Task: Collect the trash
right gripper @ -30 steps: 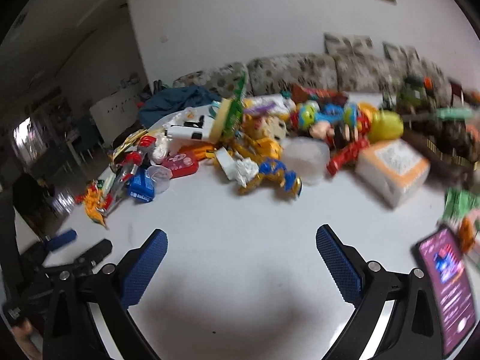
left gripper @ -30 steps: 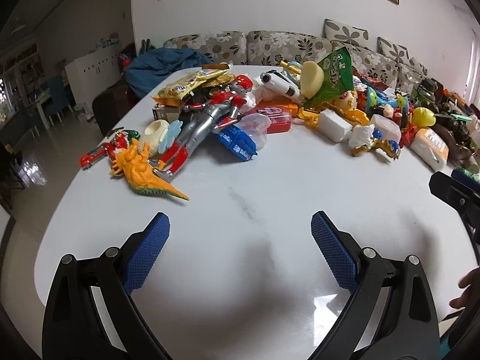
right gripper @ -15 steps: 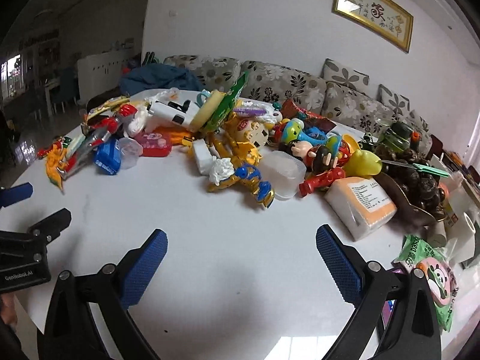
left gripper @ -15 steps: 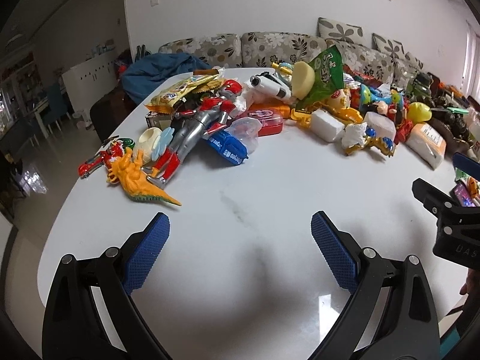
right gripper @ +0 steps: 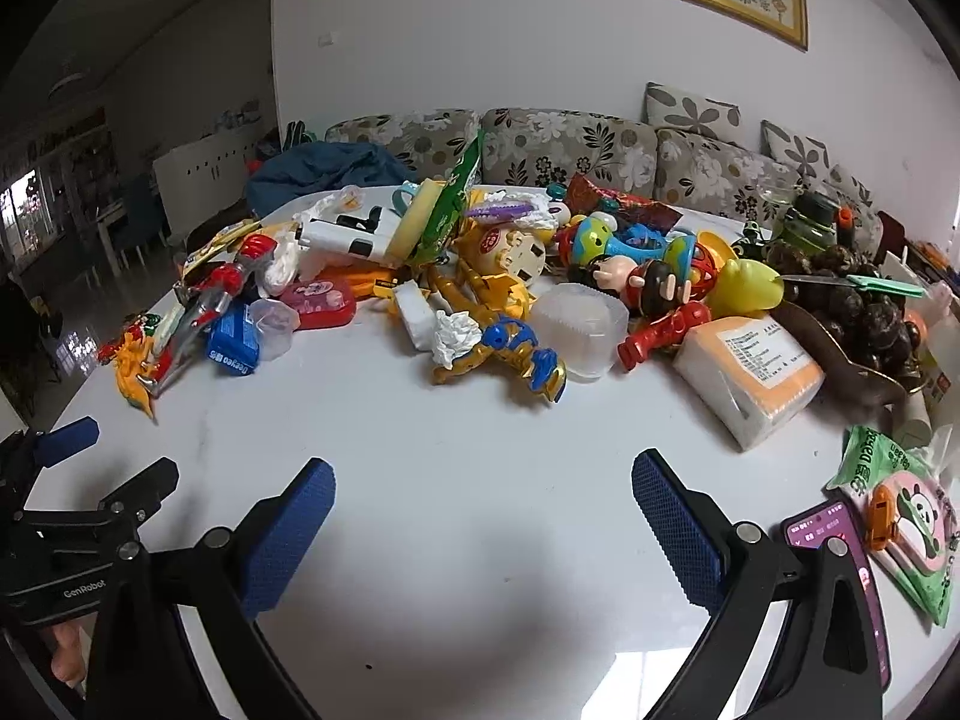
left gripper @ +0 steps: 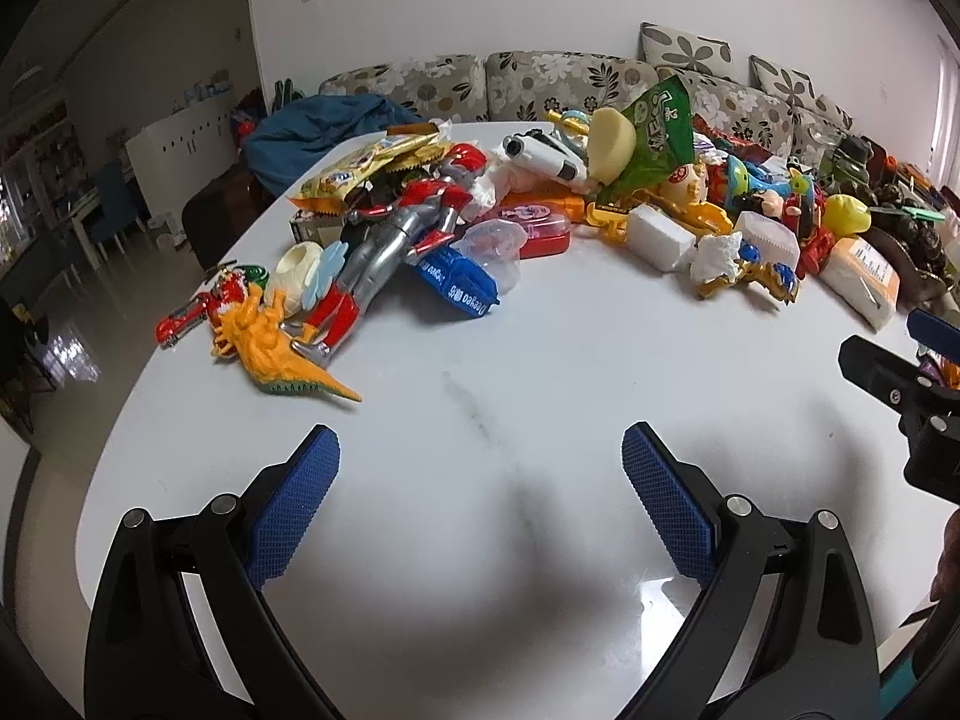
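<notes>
A pile of toys and trash covers the far half of the white table (left gripper: 480, 396). Trash in it: a green snack bag (left gripper: 657, 126), a yellow snack bag (left gripper: 366, 171), a blue wrapper (left gripper: 459, 288), a crumpled tissue (left gripper: 717, 252), a clear cup (left gripper: 495, 246). In the right wrist view I see the crumpled tissue (right gripper: 456, 330), the blue wrapper (right gripper: 234, 345) and the green snack bag (right gripper: 456, 204). My left gripper (left gripper: 480, 456) is open above bare table, well short of the pile. My right gripper (right gripper: 483, 483) is open too, holding nothing.
An orange dinosaur (left gripper: 273, 348) and a silver-red figure (left gripper: 390, 252) lie at the left. A tissue pack (right gripper: 750, 372), a phone (right gripper: 840, 564) and a panda packet (right gripper: 900, 516) lie at the right. A floral sofa (right gripper: 570, 144) stands behind the table.
The right wrist view has swung and steadied from blurred to sharp, now facing the pile. In the left wrist view the pile sits slightly nearer and the right gripper has come further into sight.
</notes>
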Demonstrator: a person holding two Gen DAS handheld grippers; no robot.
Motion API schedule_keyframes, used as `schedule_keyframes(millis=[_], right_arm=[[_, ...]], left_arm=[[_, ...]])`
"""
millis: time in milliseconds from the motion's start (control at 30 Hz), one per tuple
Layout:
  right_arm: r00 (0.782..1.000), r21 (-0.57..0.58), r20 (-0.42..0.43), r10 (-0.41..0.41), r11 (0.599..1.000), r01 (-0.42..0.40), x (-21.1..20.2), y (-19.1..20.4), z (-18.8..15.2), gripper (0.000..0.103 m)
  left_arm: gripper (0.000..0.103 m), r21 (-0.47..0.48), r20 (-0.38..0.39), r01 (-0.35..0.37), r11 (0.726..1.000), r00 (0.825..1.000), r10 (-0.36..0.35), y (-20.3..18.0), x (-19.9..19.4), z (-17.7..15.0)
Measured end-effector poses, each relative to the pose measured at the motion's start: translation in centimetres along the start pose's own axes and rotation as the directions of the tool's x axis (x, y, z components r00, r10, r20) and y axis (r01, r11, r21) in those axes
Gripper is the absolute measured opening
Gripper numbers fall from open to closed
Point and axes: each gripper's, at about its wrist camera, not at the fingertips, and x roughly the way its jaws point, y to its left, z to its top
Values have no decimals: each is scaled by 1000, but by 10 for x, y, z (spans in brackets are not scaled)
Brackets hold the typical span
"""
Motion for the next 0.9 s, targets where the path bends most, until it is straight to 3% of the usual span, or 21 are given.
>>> schedule_keyframes(millis=[433,900], right_arm=[[995,-30,-30,93,995,-94,31,17,38,98],[997,-63,-33,74,995,-76,48,25,44,98]], left_arm=[[93,-6,1,-27,1000,1000,27,12,12,9],[93,-25,0,-30,999,1000,30,16,27,25]])
